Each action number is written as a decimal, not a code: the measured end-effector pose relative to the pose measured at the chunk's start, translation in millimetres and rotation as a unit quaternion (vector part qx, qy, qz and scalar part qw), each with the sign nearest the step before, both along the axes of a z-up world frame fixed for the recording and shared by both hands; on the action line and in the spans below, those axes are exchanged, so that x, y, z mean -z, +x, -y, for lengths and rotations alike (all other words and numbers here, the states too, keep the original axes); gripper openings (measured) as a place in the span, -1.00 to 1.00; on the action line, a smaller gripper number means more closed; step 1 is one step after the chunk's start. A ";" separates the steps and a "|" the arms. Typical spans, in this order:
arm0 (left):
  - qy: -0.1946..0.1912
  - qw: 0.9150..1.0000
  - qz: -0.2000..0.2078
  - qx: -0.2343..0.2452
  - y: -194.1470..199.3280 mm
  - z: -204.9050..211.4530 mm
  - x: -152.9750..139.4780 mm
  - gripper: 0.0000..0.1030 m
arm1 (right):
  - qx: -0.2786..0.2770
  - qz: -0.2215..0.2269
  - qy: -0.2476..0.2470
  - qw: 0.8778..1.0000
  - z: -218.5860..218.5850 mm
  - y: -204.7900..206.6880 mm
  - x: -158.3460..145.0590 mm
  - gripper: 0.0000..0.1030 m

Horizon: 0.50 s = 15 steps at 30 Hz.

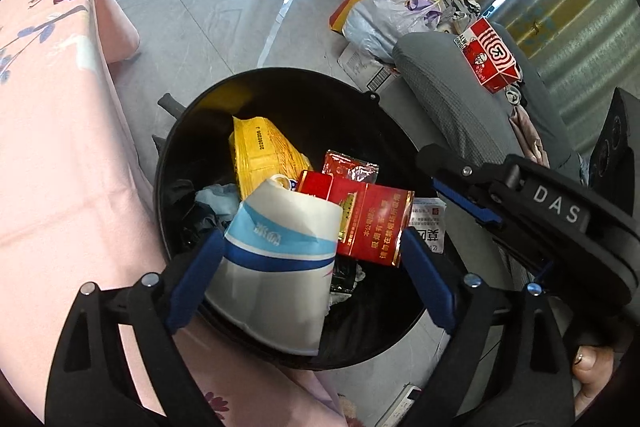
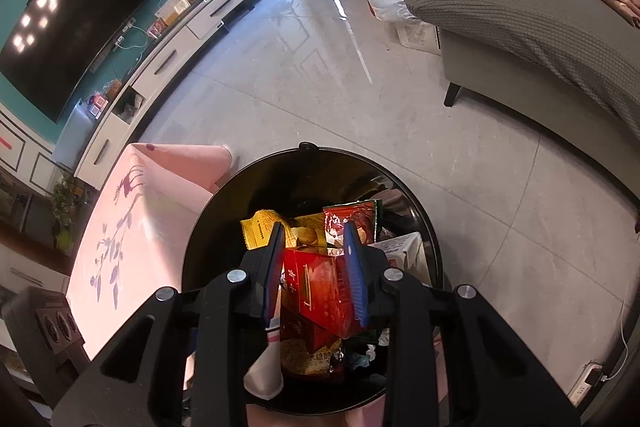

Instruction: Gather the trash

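Over on the left, a pink flowered cloth (image 1: 52, 147) covers the table, and right beside it sits the black bin (image 1: 280, 83), already well loaded. The left gripper (image 1: 312, 267) hangs above its near rim, jaws spread wide. The crushed white-and-blue paper cup (image 1: 276, 267) lies between the blue pads; it sits against the left pad (image 1: 196, 279), while the right pad stands clear of it, so this is no firm grip.

Inside the bin: a yellow packet (image 1: 260, 151) at the back, a red foil wrapper (image 1: 350, 167) next to it, and a red cigarette carton (image 1: 372, 223) just right of the cup.

Moving right, the right gripper (image 2: 316, 275) is poised over the same bin (image 2: 424, 227), jaws narrow. The wrist view shows a red pack (image 2: 320, 291) between the blue pads, but whether they actually press on it I cannot tell.

Further right, the grey sofa (image 1: 460, 107) carries a red-and-white takeaway box (image 1: 492, 55), with a white plastic bag (image 1: 380, 19) on the floor beyond.
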<state>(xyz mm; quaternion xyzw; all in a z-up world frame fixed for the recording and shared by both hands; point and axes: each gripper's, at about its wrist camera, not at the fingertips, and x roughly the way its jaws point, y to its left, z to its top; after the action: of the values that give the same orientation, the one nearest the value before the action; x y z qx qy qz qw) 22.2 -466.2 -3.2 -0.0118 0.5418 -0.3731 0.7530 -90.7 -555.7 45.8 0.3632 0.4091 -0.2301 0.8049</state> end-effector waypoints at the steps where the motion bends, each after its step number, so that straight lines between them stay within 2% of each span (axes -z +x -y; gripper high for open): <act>1: -0.003 1.000 0.001 -0.003 0.5 -1.8 -1.9 0.79 | 0.000 -0.001 -0.002 1.000 -0.3 -0.1 -0.5 -0.38; 10: -0.017 1.000 0.021 -0.014 -0.6 -16.2 -15.5 0.91 | -0.002 -0.001 -0.023 1.000 -4.4 -1.9 -8.2 -0.10; 13: -0.019 0.999 0.043 -0.019 -4.0 -24.6 -27.4 0.94 | 0.000 0.002 -0.029 1.000 -4.9 -3.7 -11.6 0.01; 15: -0.006 0.997 0.069 -0.031 -8.2 -30.1 -37.4 0.94 | 0.002 0.006 -0.032 0.999 -5.2 -5.9 -14.6 0.11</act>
<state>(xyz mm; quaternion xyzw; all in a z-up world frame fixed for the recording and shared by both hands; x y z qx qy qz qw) 14.0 -436.1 34.1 -0.0076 0.4861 -0.3526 0.7996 -96.6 -550.5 60.4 0.3390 0.3960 -0.2424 0.8182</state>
